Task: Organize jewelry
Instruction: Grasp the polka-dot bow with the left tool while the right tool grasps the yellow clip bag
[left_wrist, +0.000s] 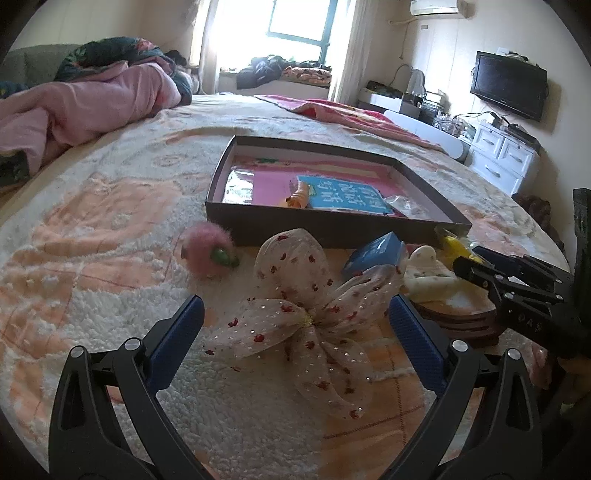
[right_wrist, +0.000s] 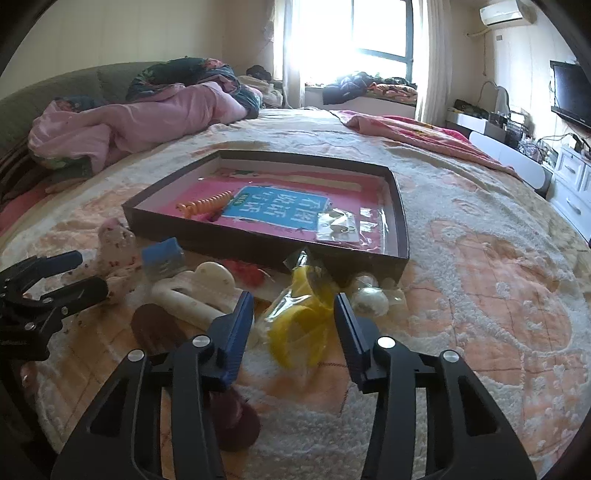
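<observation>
Left wrist view: left gripper (left_wrist: 295, 325) spread wide over the bed (left_wrist: 92, 258), sheer dotted bow (left_wrist: 306, 314) lying between its fingers, dark tray (left_wrist: 332, 192) beyond.

Right wrist view: right gripper (right_wrist: 294, 314) open, narrower, bagged yellow item (right_wrist: 299, 325) between its fingers, just before the tray (right_wrist: 266, 251).

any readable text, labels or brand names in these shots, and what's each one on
Blue card in the dark tray: large pale Chinese characters, too distorted to quote reliably.
Right gripper body: "DAS", seen from the left wrist view.
TV and air conditioner: any brand marks too small to read.
</observation>
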